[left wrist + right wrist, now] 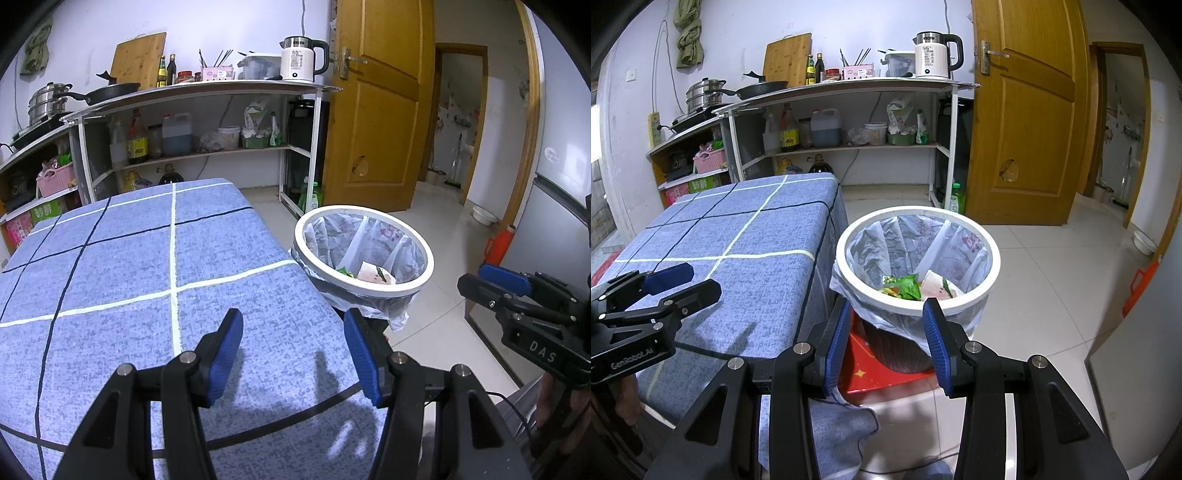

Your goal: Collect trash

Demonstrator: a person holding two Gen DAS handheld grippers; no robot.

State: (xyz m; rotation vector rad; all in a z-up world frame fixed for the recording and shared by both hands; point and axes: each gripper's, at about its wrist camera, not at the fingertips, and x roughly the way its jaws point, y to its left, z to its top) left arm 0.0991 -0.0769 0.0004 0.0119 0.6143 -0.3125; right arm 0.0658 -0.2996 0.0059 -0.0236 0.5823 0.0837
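Over the blue tablecloth [147,277], left gripper [293,354] and right gripper [884,345] jaws gape wide, empty.

A white wall is backing the kitchen shelf unit [846,110], with a wooden door [1027,110] standing open just right of it over pale floor tiles [1052,266].

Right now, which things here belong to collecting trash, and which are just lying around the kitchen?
For the job:
bin with white liner
green wrapper and paper scraps inside it
left tool and right tool, both open, holding nothing

Just lying about:
kettle
cutting board
frying pan
steamer pot
oil bottles
pink basket
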